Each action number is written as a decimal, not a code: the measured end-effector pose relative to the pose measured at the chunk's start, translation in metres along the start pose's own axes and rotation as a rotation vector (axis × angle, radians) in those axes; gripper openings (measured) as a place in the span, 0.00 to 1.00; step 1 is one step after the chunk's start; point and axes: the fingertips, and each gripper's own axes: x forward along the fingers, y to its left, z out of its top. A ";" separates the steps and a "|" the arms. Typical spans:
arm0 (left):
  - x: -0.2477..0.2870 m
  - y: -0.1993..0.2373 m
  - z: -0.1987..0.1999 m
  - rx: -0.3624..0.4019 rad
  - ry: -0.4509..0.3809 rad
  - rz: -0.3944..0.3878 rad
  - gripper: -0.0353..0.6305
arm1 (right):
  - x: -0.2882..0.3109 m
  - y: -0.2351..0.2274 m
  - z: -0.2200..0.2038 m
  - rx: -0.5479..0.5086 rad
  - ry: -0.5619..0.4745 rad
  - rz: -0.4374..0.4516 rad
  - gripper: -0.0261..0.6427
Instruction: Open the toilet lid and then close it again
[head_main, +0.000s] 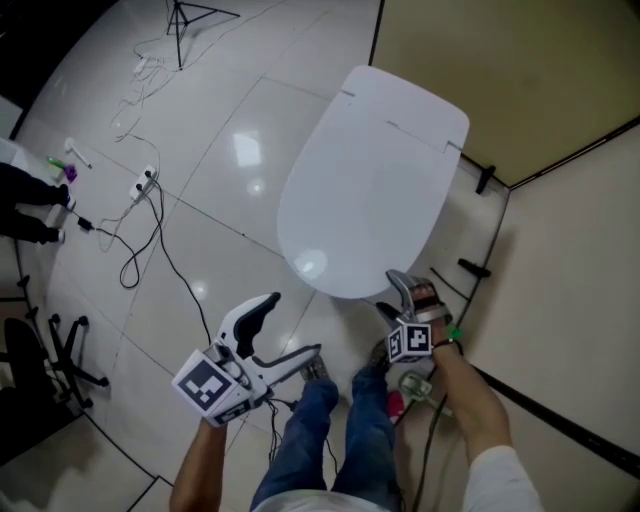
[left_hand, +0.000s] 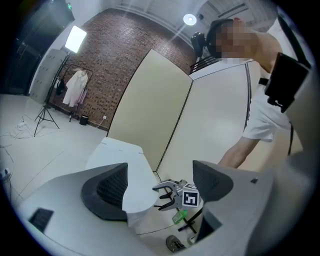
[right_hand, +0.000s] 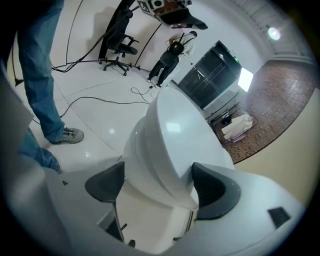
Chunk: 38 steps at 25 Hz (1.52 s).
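The white toilet has its lid (head_main: 370, 180) down flat; the lid also shows in the left gripper view (left_hand: 120, 155) and the right gripper view (right_hand: 185, 135). My right gripper (head_main: 405, 293) sits low at the bowl's front right edge, pointing down. Its jaws (right_hand: 155, 182) stand wide open, the lid's front rim lies between them, and neither pad presses on it. My left gripper (head_main: 290, 330) hovers in front of the bowl, a little to the left, open and empty (left_hand: 159, 177). The right gripper (left_hand: 165, 196) shows beyond it.
Beige partition walls (head_main: 500, 70) close in behind and to the right of the toilet, with black brackets (head_main: 485, 180) at their foot. Cables (head_main: 150, 250) and a power strip (head_main: 147, 183) lie on the tiled floor to the left. An office chair (head_main: 60, 350) stands at the far left.
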 end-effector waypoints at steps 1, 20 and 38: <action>0.001 0.001 -0.001 0.008 -0.003 -0.001 0.66 | 0.008 0.008 -0.005 -0.004 0.022 0.023 0.67; -0.013 -0.005 0.064 0.079 -0.008 -0.001 0.66 | -0.116 -0.109 0.085 0.744 -0.186 -0.001 0.67; -0.016 -0.108 0.144 0.214 -0.122 -0.127 0.66 | -0.356 -0.211 0.112 1.118 -0.611 -0.270 0.67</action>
